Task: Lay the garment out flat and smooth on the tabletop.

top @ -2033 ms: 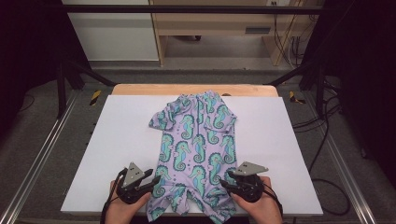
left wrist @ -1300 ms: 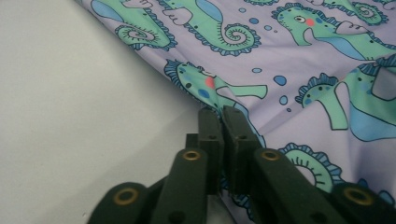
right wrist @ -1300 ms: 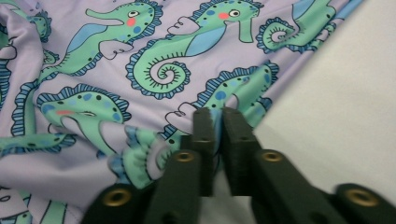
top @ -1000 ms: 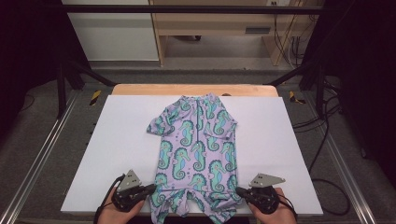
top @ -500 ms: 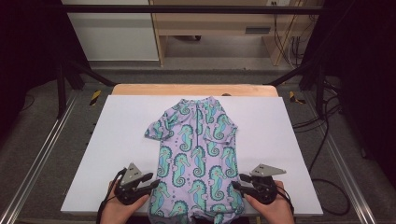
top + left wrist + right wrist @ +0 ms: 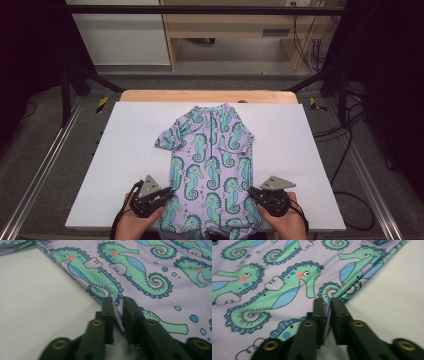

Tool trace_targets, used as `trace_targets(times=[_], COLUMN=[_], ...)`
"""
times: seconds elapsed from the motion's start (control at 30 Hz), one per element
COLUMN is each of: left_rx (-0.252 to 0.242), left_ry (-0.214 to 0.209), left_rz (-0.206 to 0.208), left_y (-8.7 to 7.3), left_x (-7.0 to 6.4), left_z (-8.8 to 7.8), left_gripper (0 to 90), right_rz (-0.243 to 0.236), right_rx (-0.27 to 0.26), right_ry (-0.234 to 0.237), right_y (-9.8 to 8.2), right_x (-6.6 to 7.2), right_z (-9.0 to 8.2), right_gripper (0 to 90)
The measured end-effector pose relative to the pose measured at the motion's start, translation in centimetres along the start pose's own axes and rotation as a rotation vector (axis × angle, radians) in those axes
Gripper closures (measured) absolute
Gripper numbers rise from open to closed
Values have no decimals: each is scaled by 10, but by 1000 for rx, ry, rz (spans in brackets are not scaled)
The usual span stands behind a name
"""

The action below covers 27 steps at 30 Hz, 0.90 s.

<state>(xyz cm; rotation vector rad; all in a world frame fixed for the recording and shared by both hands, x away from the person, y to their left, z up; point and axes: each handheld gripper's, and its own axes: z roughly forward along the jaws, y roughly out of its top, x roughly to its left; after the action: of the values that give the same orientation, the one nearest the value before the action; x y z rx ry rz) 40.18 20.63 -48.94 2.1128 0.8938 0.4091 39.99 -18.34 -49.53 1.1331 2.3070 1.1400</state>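
Lilac seahorse-print garment [image 6: 210,165] lies flat, lengthwise on the white table [image 6: 125,150], collar at the far end, short sleeves spread to either side. Its near end reaches the table's front edge. Left gripper [image 6: 165,196] sits at the garment's left edge, right gripper [image 6: 254,194] at its right edge. Both have just been closing, apparently onto the fabric, though the grip itself is too small to confirm here.

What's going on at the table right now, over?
Left gripper and right gripper shut on seahorse swimsuit side edges. Jaws just reclosed. Nothing in the way.
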Motion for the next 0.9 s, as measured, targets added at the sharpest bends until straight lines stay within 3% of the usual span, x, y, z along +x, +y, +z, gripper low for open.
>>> trace_targets(times=[0.2,0.3,0.4,0.67,0.9], left_rx=[3,4,15,42,46], left_ry=[-36,-51,-51,-56,-56], left_rz=[-19,-7,-1,11,29], left_y=[-4,-10,-15,-15,-15], left_x=[3,-2,-7,-11,-16], left_z=[-9,-21,-27,-24,-25], left_gripper=[900,900,899,897,893], right_rz=[9,-14,-30,-13,-25], right_rx=[7,7,22,31,42], right_ry=[73,139,168,149,145], right_y=[-1,-5,-11,-14,-14], right_x=[-4,0,2,1,4], right_z=[-7,-17,-22,-20,-25], right_gripper=[886,886,885,883,882])
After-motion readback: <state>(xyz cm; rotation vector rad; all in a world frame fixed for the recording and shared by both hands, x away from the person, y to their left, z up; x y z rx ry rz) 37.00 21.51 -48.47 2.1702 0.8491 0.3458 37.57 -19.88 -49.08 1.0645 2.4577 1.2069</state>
